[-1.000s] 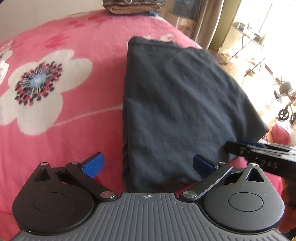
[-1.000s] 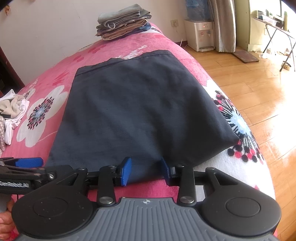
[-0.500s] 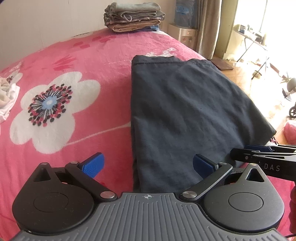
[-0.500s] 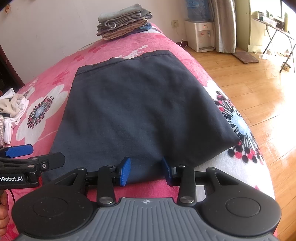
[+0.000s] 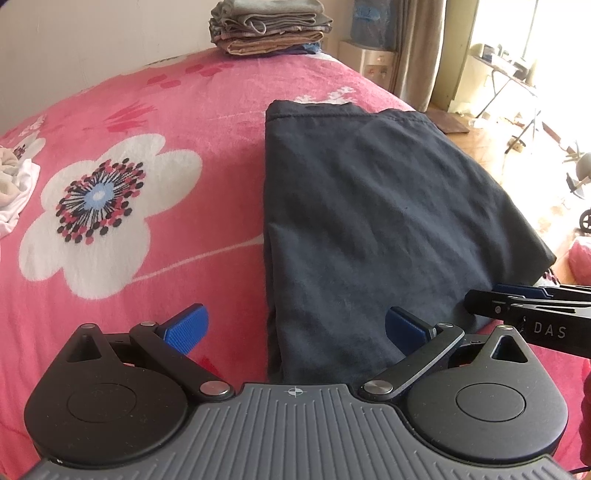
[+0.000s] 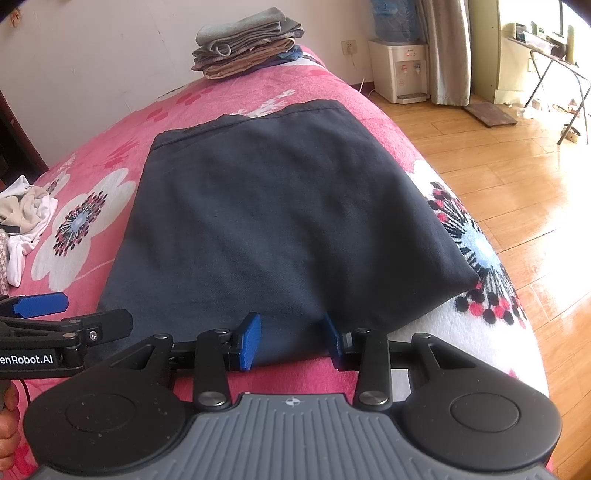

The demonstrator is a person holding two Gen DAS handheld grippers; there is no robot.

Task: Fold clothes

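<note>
A dark navy garment [image 5: 373,221] [image 6: 280,221] lies folded flat on the pink flowered bedspread [image 5: 147,110] [image 6: 122,155]. My left gripper [image 5: 294,326] is wide open at the garment's near left corner, with the folded left edge running between its blue fingers [image 5: 186,326]. My right gripper [image 6: 290,341] is open with a narrower gap, and the garment's near hem sits between its blue pads [image 6: 249,341]. Each tool shows in the other view: the right gripper [image 5: 517,301] at the near right corner, the left gripper [image 6: 55,314] at the near left corner.
A stack of folded clothes [image 5: 266,26] [image 6: 243,44] sits at the bed's far end by the wall. Crumpled white clothes [image 6: 26,214] [image 5: 14,192] lie at the left. The bed drops off on the right to a wooden floor [image 6: 517,147] with a water dispenser [image 6: 402,70].
The left gripper has drawn back and tilted up, so the far stack of clothes came into its view. The right gripper has barely moved. Both stay open.
</note>
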